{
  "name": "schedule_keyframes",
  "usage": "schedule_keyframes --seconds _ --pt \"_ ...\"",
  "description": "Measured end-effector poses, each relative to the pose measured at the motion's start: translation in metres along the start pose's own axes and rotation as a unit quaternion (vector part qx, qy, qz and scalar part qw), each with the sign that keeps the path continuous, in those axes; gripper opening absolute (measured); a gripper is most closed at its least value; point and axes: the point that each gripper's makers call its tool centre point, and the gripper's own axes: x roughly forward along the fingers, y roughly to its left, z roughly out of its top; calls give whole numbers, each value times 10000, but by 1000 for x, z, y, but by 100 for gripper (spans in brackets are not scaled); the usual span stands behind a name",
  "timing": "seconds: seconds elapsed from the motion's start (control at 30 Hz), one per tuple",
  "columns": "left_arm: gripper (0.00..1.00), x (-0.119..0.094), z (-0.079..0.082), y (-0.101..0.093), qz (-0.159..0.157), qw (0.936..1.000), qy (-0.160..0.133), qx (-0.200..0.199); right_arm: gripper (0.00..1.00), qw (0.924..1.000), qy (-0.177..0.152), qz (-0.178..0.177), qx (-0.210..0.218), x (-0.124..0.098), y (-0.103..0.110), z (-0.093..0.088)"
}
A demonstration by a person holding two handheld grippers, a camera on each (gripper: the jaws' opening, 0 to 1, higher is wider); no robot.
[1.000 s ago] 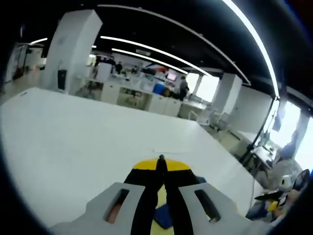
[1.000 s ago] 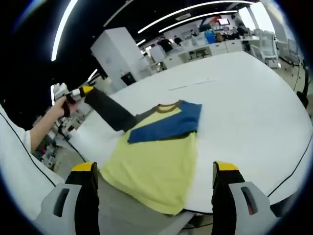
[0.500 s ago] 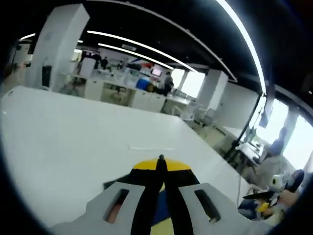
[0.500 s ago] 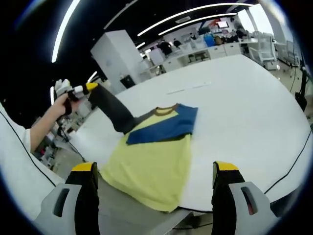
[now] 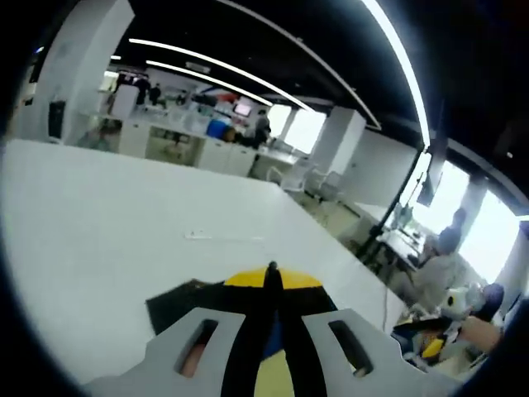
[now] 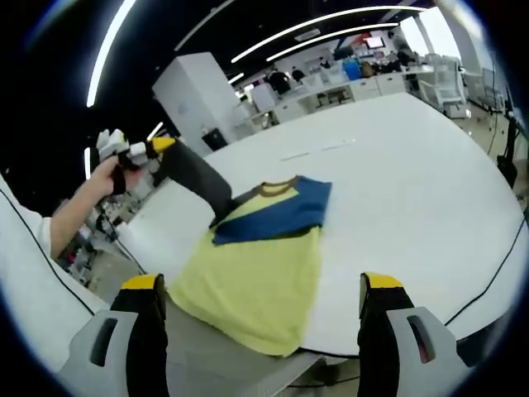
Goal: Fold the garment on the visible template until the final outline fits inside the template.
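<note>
The yellow cotton T-shirt with blue and dark sleeves (image 6: 256, 265) is lying on the white bench (image 6: 413, 198); the left gripper (image 6: 157, 147), at ten o'clock, fingers pinching the dark sleeve (image 6: 198, 178), is raising it for folding, while the right gripper (image 6: 264, 318) is hanging open.

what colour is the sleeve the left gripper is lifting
Dark grey, nearly black. The sleeve held up by the left gripper shows best in the right gripper view.

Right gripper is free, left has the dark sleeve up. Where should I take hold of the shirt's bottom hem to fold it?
Take the shirt at the near hem corner that hangs at the table edge, coming in from the near side between the right gripper jaws. That edge lies loose and closest. The left gripper holds the sleeve.
</note>
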Motion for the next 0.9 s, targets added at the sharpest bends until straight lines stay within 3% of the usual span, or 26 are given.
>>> schedule_keyframes --seconds 0.07,0.23,0.9 --pt "0 6 -9 0 -40 9997 66 -244 97 10000 -11 3 -12 0 1 2" --pt "0 13 -20 -2 -97 9993 166 -312 97 10000 -44 -28 -20 -3 -2 4" --pt "0 41 -44 -13 -79 9972 363 -654 97 9999 -33 -137 25 -17 -11 -5"
